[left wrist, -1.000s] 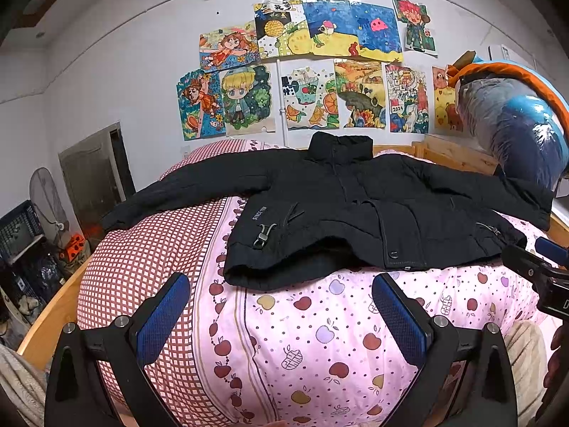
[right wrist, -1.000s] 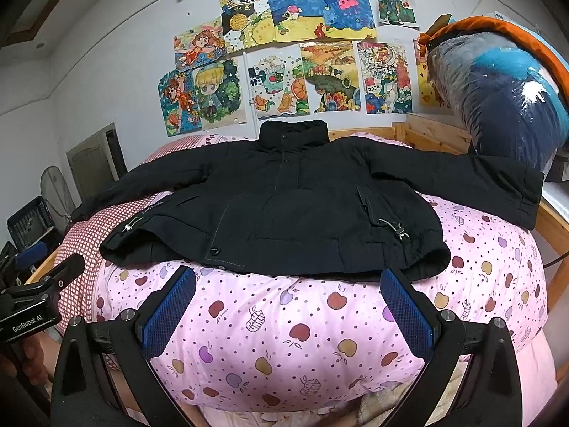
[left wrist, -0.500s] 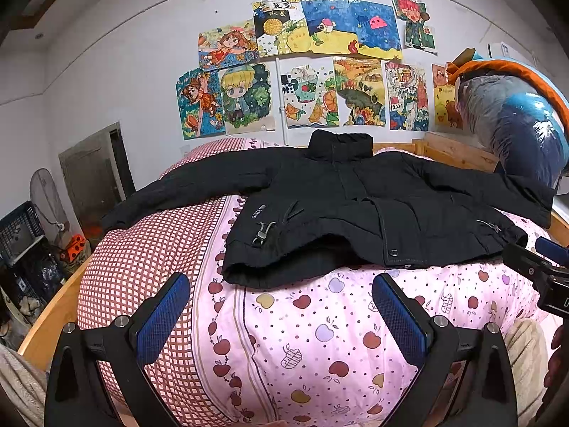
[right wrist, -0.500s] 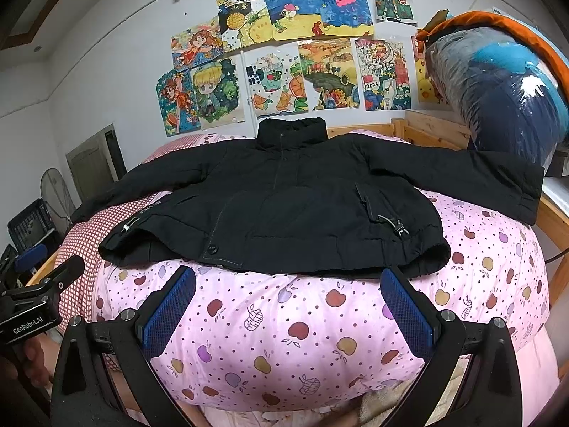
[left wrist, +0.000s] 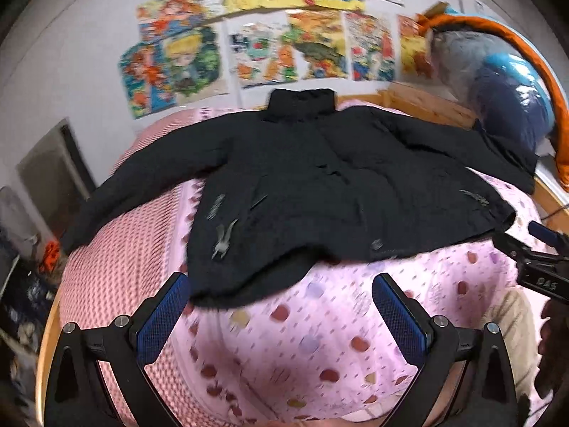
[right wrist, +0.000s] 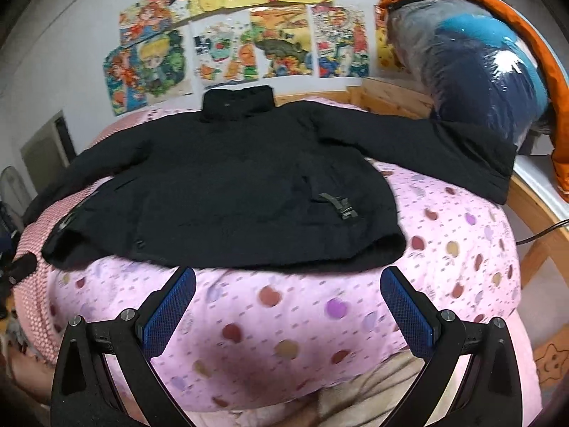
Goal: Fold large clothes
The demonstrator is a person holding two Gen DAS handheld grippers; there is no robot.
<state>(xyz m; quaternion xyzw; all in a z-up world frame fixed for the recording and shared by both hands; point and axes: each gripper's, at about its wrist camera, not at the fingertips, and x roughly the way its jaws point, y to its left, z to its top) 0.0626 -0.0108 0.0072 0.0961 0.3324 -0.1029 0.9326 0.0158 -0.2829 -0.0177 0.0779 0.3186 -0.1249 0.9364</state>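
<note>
A black jacket (left wrist: 320,185) lies spread flat on the bed, collar toward the wall and both sleeves stretched out sideways; it also shows in the right wrist view (right wrist: 242,185). My left gripper (left wrist: 281,309) is open and empty, just short of the jacket's lower left hem. My right gripper (right wrist: 288,302) is open and empty, just short of the lower hem near its middle. The right gripper's body shows at the right edge of the left wrist view (left wrist: 533,267).
The bed has a pink fruit-print quilt (right wrist: 284,338) and a red checked cover (left wrist: 117,267) on the left. A bagged blue and orange bundle (right wrist: 480,60) stands at the back right by the wooden bed frame (right wrist: 391,99). Posters (right wrist: 249,35) cover the wall.
Both grippers have moved forward toward the jacket's hem, which now lies close above the fingertips. Both views are motion-blurred. The jacket has not moved.
</note>
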